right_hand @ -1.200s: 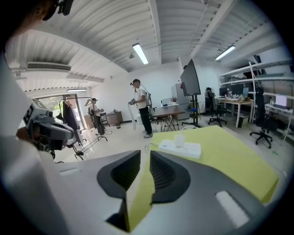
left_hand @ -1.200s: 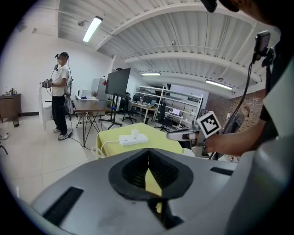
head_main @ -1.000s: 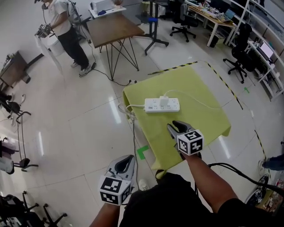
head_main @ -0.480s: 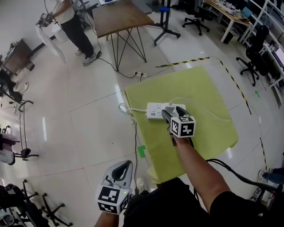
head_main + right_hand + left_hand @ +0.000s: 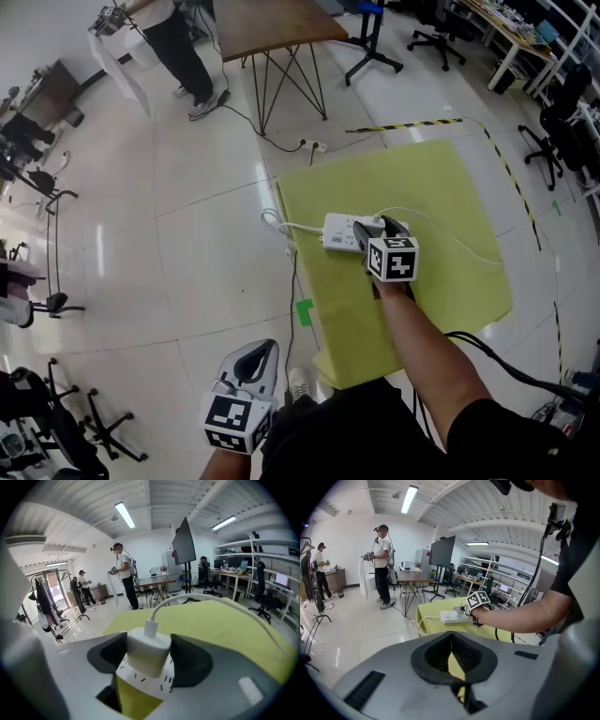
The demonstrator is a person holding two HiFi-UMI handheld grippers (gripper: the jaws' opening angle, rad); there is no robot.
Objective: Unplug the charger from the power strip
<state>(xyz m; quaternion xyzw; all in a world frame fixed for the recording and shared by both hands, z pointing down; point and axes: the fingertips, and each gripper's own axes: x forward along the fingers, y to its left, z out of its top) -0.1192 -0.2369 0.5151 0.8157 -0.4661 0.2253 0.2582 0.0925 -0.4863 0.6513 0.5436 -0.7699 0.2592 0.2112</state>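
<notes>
— White charger (image 5: 147, 654), where is it?
— Plugged into the power strip (image 5: 338, 232), at its 3 o'clock end, on the yellow-covered bench (image 5: 427, 183).
— Right tool (image 5: 148, 652)?
— Jaws closing from either side of the charger, not yet squeezing it.
— Left tool (image 5: 266, 346)?
— Pressed together, empty, off the bench toward 7 o'clock.
</notes>
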